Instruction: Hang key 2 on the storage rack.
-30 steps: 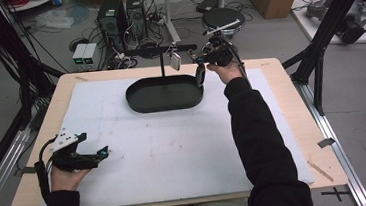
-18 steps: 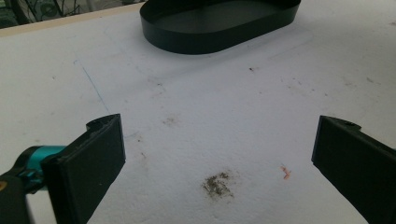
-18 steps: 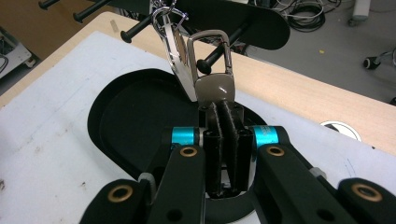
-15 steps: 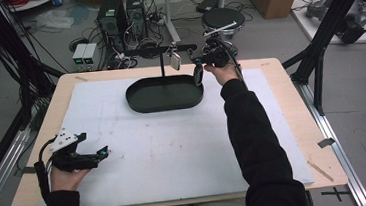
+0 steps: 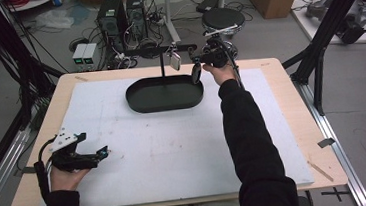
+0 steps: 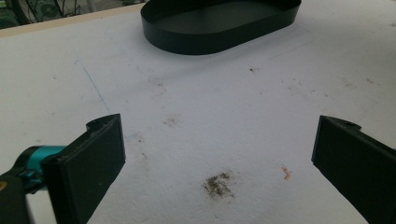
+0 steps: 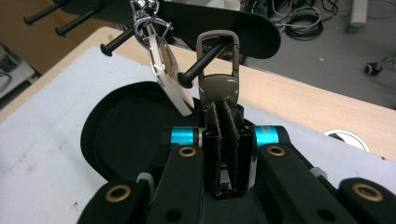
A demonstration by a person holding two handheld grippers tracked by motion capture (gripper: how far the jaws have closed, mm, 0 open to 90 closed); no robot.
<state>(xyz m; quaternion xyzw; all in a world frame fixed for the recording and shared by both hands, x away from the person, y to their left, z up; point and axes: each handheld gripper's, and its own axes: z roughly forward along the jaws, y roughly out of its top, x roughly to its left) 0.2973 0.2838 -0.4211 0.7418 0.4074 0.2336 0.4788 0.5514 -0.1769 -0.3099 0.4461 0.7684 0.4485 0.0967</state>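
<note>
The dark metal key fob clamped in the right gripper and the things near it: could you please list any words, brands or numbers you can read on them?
None can be read.
Dark metal key fob with a leather strap, clamped in the right gripper: its face is plain.
Shiny silver tag hanging from a peg beside it: no print shows.
Black oval metal tray: no marking.
White mat: only stains and faint pen lines.

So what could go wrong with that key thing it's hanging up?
The right gripper pinches the keychain, whose loop sits just over the peg's tip, so releasing now might let it slide off into the black tray. The silver keychain hangs close beside and might get knocked.
</note>
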